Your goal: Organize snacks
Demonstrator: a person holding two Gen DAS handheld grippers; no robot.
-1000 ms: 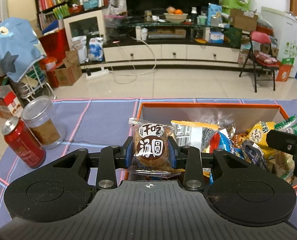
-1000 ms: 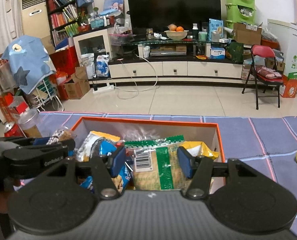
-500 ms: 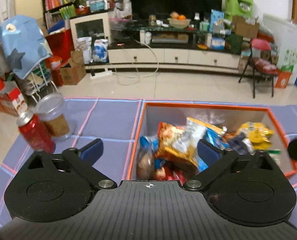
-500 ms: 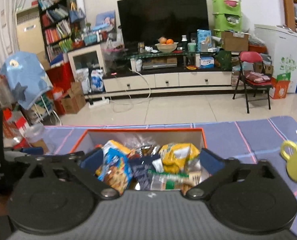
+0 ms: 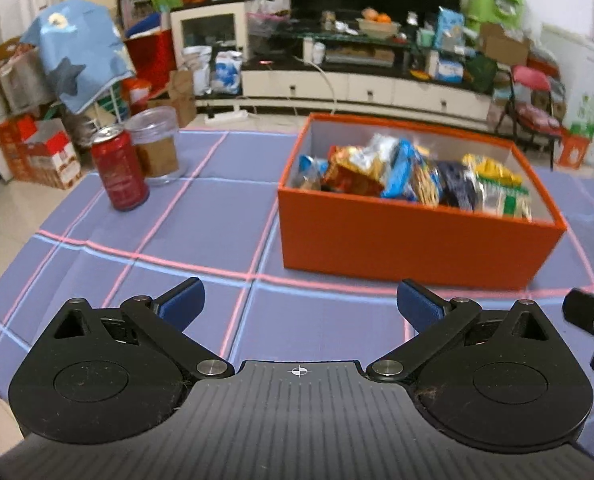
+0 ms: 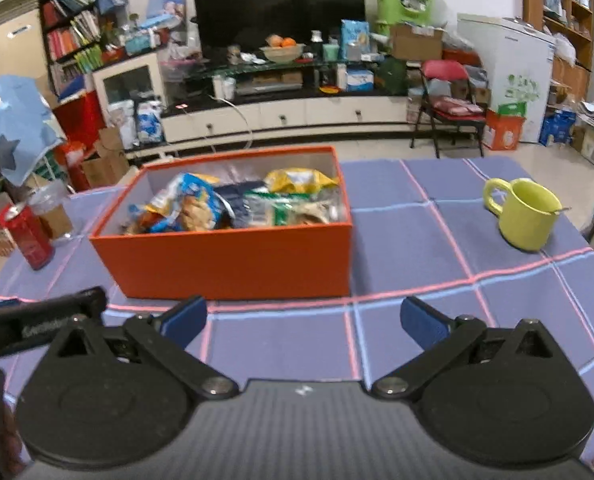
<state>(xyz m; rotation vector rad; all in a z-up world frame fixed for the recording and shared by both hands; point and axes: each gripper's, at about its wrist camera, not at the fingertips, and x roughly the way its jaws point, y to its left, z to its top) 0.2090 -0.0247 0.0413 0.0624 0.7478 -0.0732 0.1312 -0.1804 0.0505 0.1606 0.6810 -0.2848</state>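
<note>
An orange box (image 5: 409, 240) stands on the blue checked tablecloth, filled with several snack packets (image 5: 409, 176). It also shows in the right wrist view (image 6: 233, 256), with the packets (image 6: 233, 204) piled inside. My left gripper (image 5: 300, 306) is open and empty, held back over the cloth in front of the box. My right gripper (image 6: 303, 320) is open and empty too, in front of the box's near wall. Part of the right gripper shows at the right edge of the left wrist view (image 5: 593, 328).
A red can (image 5: 119, 170) and a clear lidded jar (image 5: 155, 146) stand on the cloth left of the box. A yellow-green mug (image 6: 527, 214) with a spoon stands to the right. The table's far edge lies just behind the box.
Both grippers opened, letting their snack packets go into the box, then pulled back toward me and away from the box.
</note>
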